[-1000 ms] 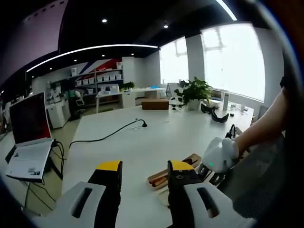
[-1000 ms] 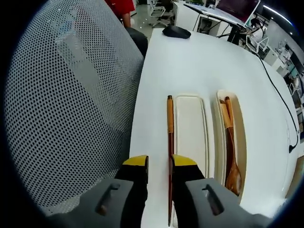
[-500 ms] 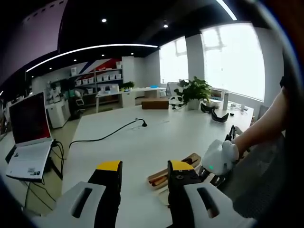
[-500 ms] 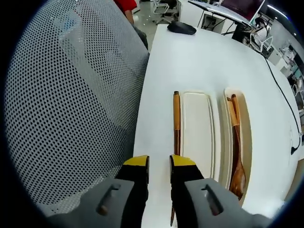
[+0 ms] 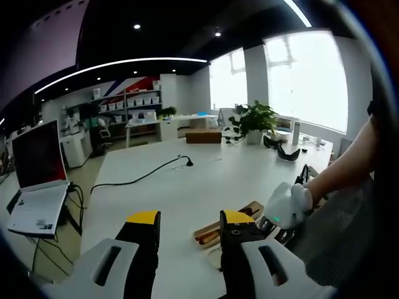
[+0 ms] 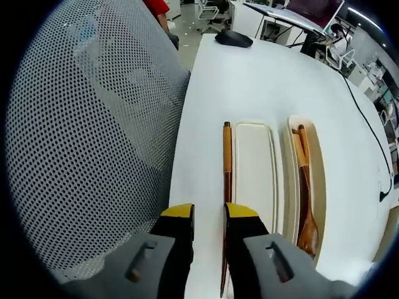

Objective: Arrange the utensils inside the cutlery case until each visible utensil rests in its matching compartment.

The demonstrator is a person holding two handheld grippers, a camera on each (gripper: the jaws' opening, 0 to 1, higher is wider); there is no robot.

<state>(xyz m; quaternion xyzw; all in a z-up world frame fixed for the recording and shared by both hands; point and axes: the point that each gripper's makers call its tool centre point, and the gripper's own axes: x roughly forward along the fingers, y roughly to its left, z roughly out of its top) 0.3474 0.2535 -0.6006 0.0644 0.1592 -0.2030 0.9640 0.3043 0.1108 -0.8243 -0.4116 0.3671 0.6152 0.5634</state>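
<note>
Chopstick (image 6: 225,180): runs ahead from btwn right gripper (image 6: 209,219) jaws; grip unclear.
Case (image 6: 254,174): just right of it; wooden spoon (image 6: 304,199) inside far compartment.
Left gripper (image 5: 187,227): jaws apart, holding nothing.

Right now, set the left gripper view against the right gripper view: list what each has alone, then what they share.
Left gripper view alone: a laptop, a black cable, a potted plant, and the right gripper coming in from the right. Right gripper view alone: a mesh chair back, a chopstick lying beside the case's outer edge, a black mouse. Shared: the white table, the cutlery case and the wooden spoon in it.
</note>
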